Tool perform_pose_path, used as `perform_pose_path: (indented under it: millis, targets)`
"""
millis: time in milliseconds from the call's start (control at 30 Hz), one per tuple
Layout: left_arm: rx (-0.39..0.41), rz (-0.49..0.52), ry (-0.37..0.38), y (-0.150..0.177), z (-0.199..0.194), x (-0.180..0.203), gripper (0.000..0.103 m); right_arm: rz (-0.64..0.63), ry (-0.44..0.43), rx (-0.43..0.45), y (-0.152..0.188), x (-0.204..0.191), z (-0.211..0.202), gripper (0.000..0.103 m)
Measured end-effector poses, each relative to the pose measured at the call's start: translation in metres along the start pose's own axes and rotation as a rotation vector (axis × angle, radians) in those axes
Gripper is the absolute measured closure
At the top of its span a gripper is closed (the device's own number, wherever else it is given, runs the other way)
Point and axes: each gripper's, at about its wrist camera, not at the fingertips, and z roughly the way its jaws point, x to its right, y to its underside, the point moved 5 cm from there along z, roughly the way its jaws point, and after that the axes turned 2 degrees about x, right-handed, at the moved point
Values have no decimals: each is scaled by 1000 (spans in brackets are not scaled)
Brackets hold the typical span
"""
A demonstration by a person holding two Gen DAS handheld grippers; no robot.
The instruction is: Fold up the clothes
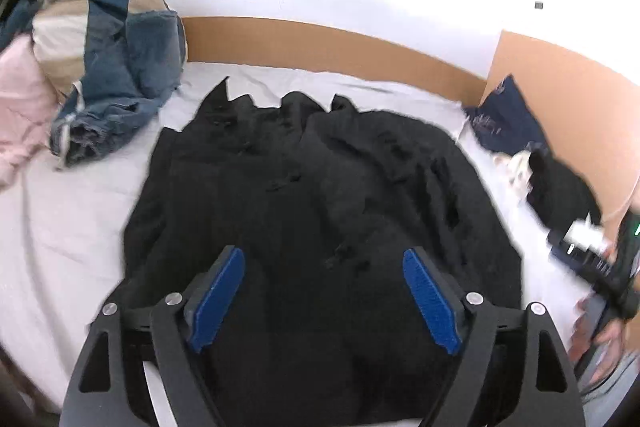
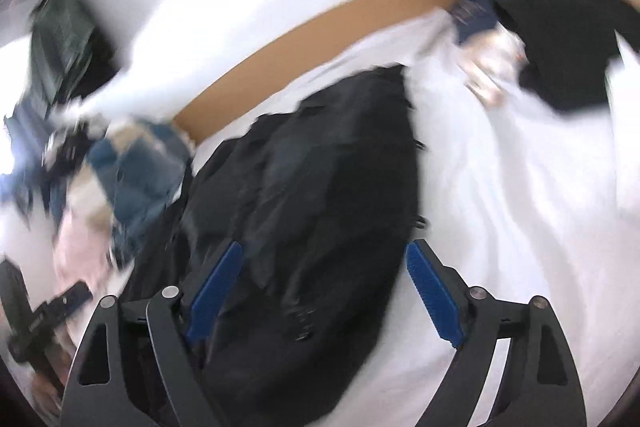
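Both grippers, left gripper [image 1: 324, 291] and right gripper [image 2: 324, 291], gape wide and hold nothing over the black garment [image 1: 320, 187] spread mid-frame on the white sheet [image 1: 72, 227]. We should pinch its near corners evenly, then fold.

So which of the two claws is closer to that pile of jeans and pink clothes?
Left. The left claw hovers open over the black garment, with the pile on its left. The right claw is over the garment's far edge by the white sheet.
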Motion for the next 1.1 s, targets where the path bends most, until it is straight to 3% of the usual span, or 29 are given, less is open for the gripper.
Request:
perform_pose_path:
  millis: [133, 367, 433, 767, 833, 1100]
  targets:
    - [13, -89, 30, -4, 27, -4, 17, -15, 136, -6, 10, 33, 15, 16]
    - [-78, 6, -124, 34, 98, -16, 17, 34, 177, -80, 15, 51, 30, 16]
    - [-177, 8, -145, 52, 116, -22, 17, 17, 202, -104, 15, 51, 37, 16]
    - [-229, 47, -174, 61, 121, -17, 13, -216, 449, -225, 30, 32, 68, 4]
    - [-237, 64, -191, 62, 122, -14, 12, -227, 472, -237, 30, 33, 70, 0]
    - [-251, 84, -214, 64, 122, -15, 9, -222, 477, -239, 30, 37, 69, 0]
